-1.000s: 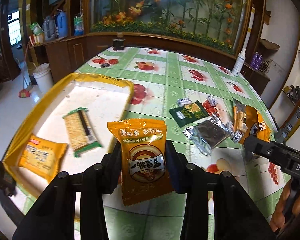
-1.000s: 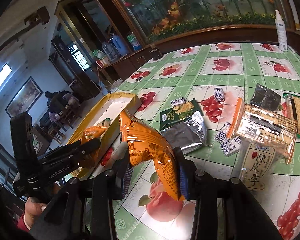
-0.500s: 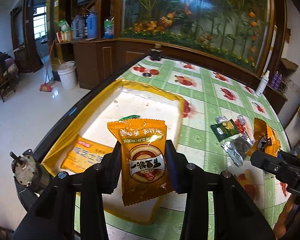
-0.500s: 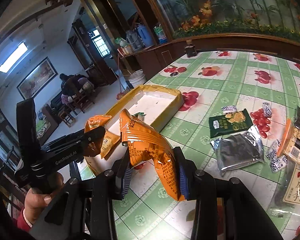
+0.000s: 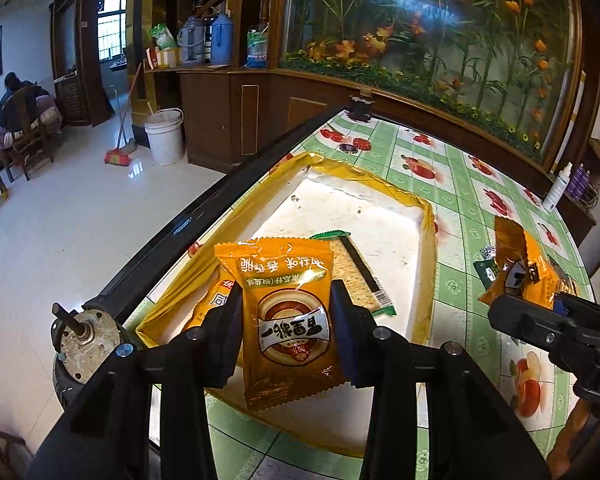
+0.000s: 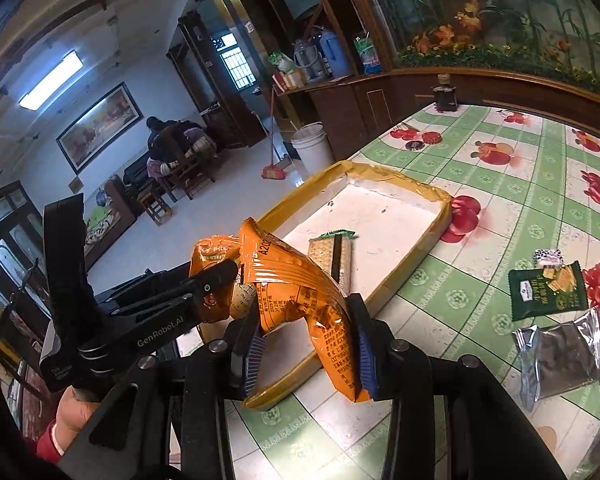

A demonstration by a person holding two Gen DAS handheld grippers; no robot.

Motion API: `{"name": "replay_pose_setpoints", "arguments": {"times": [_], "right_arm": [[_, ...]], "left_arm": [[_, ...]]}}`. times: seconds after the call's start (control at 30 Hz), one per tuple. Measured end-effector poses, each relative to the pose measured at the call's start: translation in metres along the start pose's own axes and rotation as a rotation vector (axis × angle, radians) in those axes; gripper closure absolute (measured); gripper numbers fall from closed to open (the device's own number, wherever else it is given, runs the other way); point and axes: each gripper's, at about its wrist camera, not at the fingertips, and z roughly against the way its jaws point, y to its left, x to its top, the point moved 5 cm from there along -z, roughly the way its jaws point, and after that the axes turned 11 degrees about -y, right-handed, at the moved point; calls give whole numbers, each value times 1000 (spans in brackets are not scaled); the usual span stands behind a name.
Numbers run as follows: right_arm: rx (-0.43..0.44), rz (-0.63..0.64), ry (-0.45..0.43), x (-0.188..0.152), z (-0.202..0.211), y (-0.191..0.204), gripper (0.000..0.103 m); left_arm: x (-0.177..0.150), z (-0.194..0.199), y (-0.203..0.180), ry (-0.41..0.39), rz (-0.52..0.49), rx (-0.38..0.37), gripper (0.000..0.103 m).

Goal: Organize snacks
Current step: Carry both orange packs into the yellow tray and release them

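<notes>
My left gripper (image 5: 286,334) is shut on an orange snack packet (image 5: 288,320) and holds it above the near end of the yellow-rimmed white tray (image 5: 380,216). In the tray lie a green-edged cracker pack (image 5: 360,276) and another orange packet (image 5: 216,304), partly hidden. My right gripper (image 6: 306,350) is shut on a second orange snack packet (image 6: 300,292), held above the tray's near corner (image 6: 384,292). The left gripper (image 6: 216,280) with its packet shows in the right wrist view, just left of mine.
On the fruit-print tablecloth to the right lie a dark green snack pack (image 6: 548,290), a silver-and-black pack (image 6: 560,352) and small wrapped sweets (image 6: 546,257). The table's black edge (image 5: 204,220) runs along the tray's left side. A white bottle (image 5: 556,190) stands far right.
Both grippers have moved left with their orange packets, from over the loose snacks to over the tray's near end. Both stay shut.
</notes>
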Motion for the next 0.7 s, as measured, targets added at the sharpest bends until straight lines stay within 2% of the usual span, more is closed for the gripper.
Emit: {"name": "replay_pose_setpoints", "arguments": {"times": [0.7], "right_arm": [[32, -28, 29, 23, -68, -3, 64]], "left_arm": [[-17, -13, -15, 65, -6, -47, 64]]}}
